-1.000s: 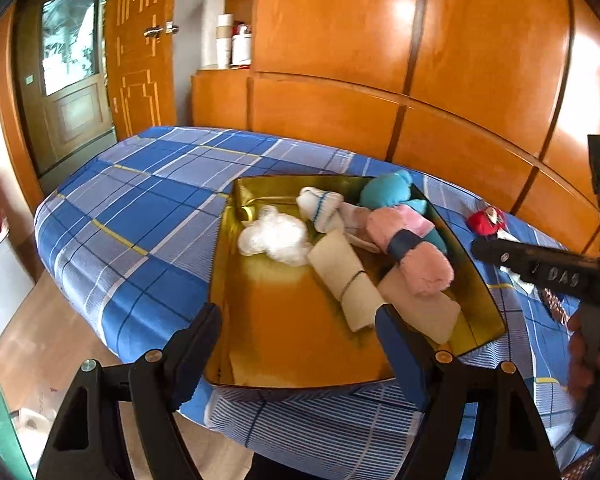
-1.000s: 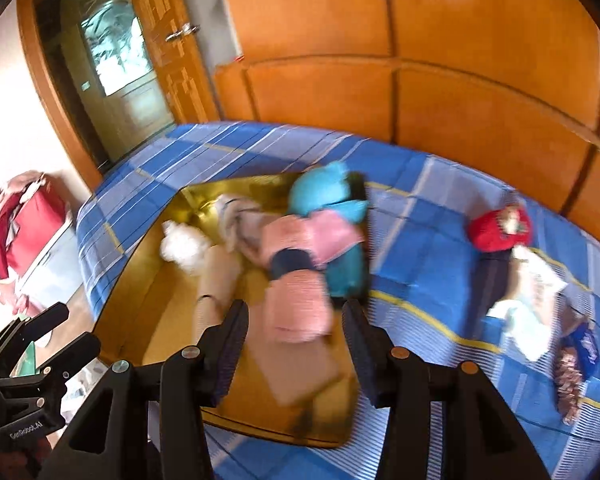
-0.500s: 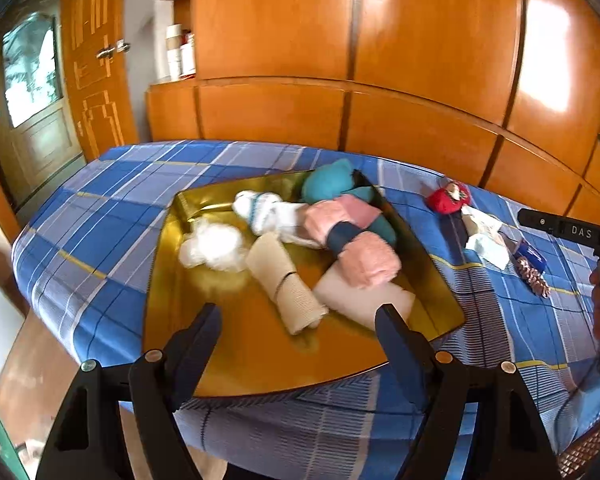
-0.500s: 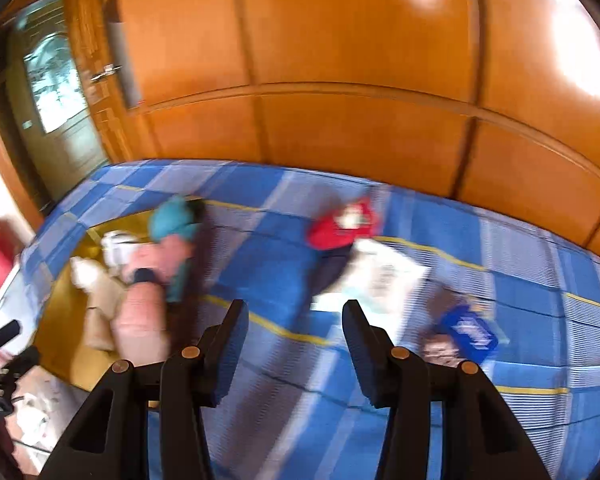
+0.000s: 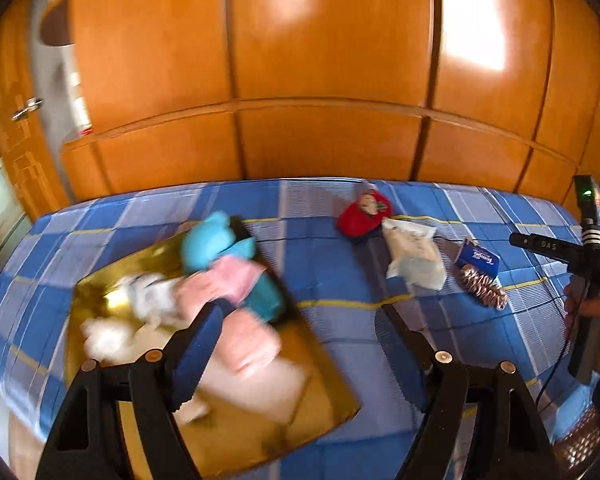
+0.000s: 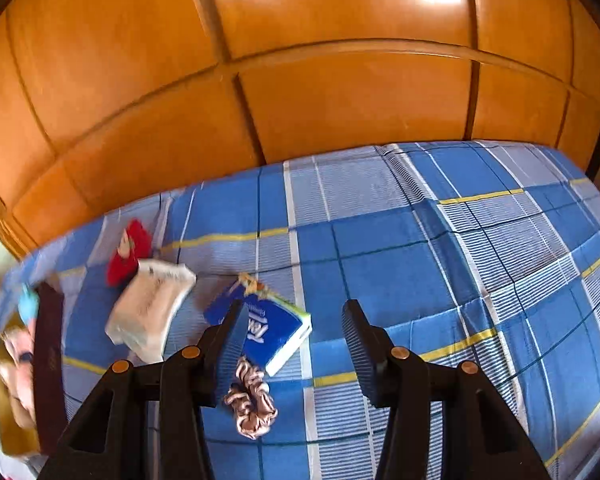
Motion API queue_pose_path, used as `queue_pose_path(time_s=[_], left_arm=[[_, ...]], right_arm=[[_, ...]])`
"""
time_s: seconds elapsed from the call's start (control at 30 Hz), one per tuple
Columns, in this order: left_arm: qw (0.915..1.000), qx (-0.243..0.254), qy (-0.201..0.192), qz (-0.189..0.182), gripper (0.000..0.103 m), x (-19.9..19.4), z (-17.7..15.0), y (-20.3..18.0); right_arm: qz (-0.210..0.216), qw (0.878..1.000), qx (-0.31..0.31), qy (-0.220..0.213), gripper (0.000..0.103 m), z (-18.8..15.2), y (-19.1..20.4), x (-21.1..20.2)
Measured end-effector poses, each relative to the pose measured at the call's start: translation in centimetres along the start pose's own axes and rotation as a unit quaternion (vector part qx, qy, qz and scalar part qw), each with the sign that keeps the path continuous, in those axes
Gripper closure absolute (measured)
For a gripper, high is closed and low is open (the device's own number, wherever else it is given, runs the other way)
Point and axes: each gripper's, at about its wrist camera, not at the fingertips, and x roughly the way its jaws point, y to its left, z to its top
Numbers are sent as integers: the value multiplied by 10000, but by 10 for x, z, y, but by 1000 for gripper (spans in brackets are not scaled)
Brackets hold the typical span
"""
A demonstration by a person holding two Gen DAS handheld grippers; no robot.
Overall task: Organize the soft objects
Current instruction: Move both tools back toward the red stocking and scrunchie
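Observation:
A gold tray (image 5: 308, 412) on the blue plaid bed holds several soft things: a teal plush (image 5: 212, 240), pink rolled cloth (image 5: 244, 336), a white fluffy item (image 5: 104, 336). Loose on the bed lie a red soft item (image 5: 362, 214), a white tissue pack (image 5: 412, 256), a blue tissue pack (image 6: 276, 332) and a pink scrunchie (image 6: 252, 400). My left gripper (image 5: 296, 356) is open above the tray's right edge. My right gripper (image 6: 296, 352) is open above the blue pack and scrunchie, and also shows in the left wrist view (image 5: 540, 246).
Orange wooden wardrobe panels (image 5: 320, 80) stand behind the bed. The blue plaid bedcover (image 6: 460, 260) stretches to the right of the loose items. A door with a handle (image 5: 24, 104) is at far left. A dark strip (image 6: 48, 360) marks the tray's near edge in the right wrist view.
Both views have swung right. The tray slid to the left of both views; the loose items came under my right gripper. Both grippers stayed open.

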Motion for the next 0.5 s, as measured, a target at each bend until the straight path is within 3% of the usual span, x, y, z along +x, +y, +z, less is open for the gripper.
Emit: queue_pose_path(time_s=[0.13, 0.33, 0.5], left_arm=[[9989, 86, 349, -287, 25, 44, 35, -24], [9976, 444, 530, 19, 25, 115, 74, -49], [9959, 526, 737, -17, 25, 169, 91, -58]], right_arm=[[219, 9994, 248, 24, 54, 3, -7, -5], [407, 9983, 386, 125, 54, 3, -6, -6], [542, 9975, 432, 133, 54, 3, -6, -8]])
